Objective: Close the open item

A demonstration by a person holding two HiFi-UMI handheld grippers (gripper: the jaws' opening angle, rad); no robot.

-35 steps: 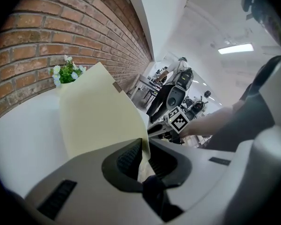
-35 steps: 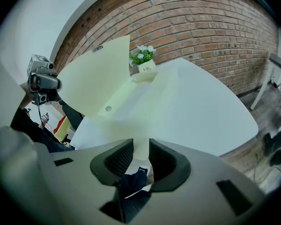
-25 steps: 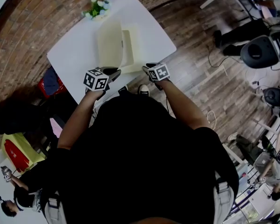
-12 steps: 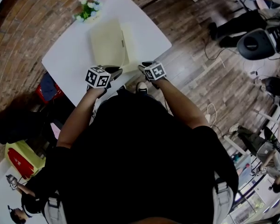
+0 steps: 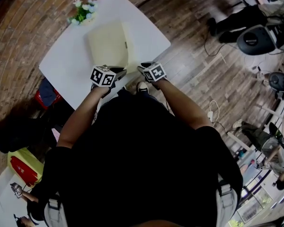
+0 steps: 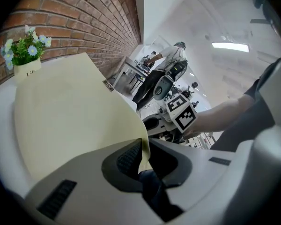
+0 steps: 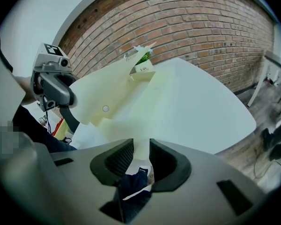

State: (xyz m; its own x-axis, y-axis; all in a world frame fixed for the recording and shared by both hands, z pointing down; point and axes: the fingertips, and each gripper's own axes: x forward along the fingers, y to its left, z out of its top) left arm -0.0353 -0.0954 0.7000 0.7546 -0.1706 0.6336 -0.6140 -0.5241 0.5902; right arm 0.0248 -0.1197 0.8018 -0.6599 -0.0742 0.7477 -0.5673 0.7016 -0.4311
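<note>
Head view. Shows the left gripper (image 5: 118, 73) and the right gripper (image 5: 143, 67) side by side at the near edge of the cream folder (image 5: 108, 44). Places the folder on the white table (image 5: 61, 65), lying close to flat, with a flower pot (image 5: 82, 12) at the far corner, well apart from it. Hides both sets of jaws under the marker cubes and the person's forearms, so tells nothing of the grip. Takes in wood floor (image 5: 194, 74) to the right of the table.

Left gripper view. Shows the jaws nearly together, pinching a thin corner of the folder's cover (image 6: 70, 111), with the sheet running down between the pads. Fills the left half with that cover, which blocks most of the table. Catches the flower pot (image 6: 25, 50) beyond it against the brick wall (image 6: 84, 27), the right gripper's cube (image 6: 181, 114) just to the right, and a person (image 6: 165, 62) standing far back.

Right gripper view. Shows the jaws clenched on a cream strip of the folder's lower leaf (image 7: 140, 125). Reveals what the other two miss: the cover (image 7: 107, 97) raised a little off the lower leaf, a small round stud (image 7: 105, 108) on it. Picks out the left gripper (image 7: 71, 118) at the cover's left corner, the table (image 7: 210, 111) spreading right, and the brick wall (image 7: 187, 27) behind.
</note>
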